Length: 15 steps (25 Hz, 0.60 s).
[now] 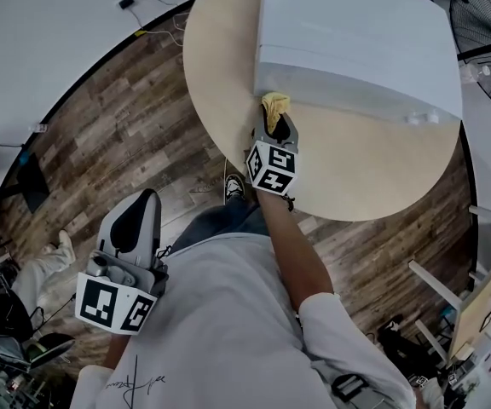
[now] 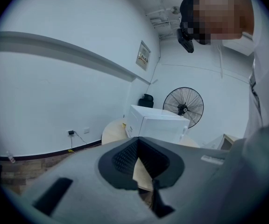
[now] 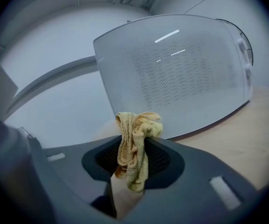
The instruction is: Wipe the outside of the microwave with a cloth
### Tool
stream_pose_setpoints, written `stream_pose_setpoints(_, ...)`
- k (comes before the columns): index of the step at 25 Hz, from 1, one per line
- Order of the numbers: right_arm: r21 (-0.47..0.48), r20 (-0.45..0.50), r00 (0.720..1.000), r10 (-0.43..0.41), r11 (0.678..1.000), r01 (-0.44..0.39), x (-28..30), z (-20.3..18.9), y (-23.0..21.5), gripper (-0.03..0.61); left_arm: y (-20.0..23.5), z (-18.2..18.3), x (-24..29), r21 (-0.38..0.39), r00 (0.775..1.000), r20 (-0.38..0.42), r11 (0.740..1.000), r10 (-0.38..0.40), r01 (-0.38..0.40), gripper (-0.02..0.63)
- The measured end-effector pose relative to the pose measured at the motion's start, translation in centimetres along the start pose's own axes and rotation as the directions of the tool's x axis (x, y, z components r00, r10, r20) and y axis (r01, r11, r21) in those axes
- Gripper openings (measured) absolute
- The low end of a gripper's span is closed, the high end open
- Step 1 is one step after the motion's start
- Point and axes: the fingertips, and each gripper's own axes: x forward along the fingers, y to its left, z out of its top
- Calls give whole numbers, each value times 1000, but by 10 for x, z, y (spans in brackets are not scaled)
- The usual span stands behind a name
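Here the right gripper (image 1: 277, 118) is clamped on a bunched yellow cloth (image 3: 133, 148), whose tip meets the lower corner of the white microwave (image 1: 356, 32) on its perforated side. The microwave stands on the far part of a round wooden tabletop (image 1: 220, 75). The left gripper (image 1: 146, 199), jaws together and empty, is held off the tabletop's near edge, above the plank floor (image 1: 118, 135).

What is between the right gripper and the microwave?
Only the yellow cloth, held in the jaws of the right gripper, reaching toward the microwave; the right gripper view shows it.
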Motion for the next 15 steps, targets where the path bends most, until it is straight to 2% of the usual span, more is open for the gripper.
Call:
stream_pose_setpoints(10,-92,-15,984,176,980,-176,-18,4,51,138,-4,1,-2,-4,1000,14,1000,-9,9,-3)
stream_pose_setpoints(15,-113,10,978,207,972,-204,-41,22,49,137,-9,1,0,-4,999,23,999,-34,35,-3)
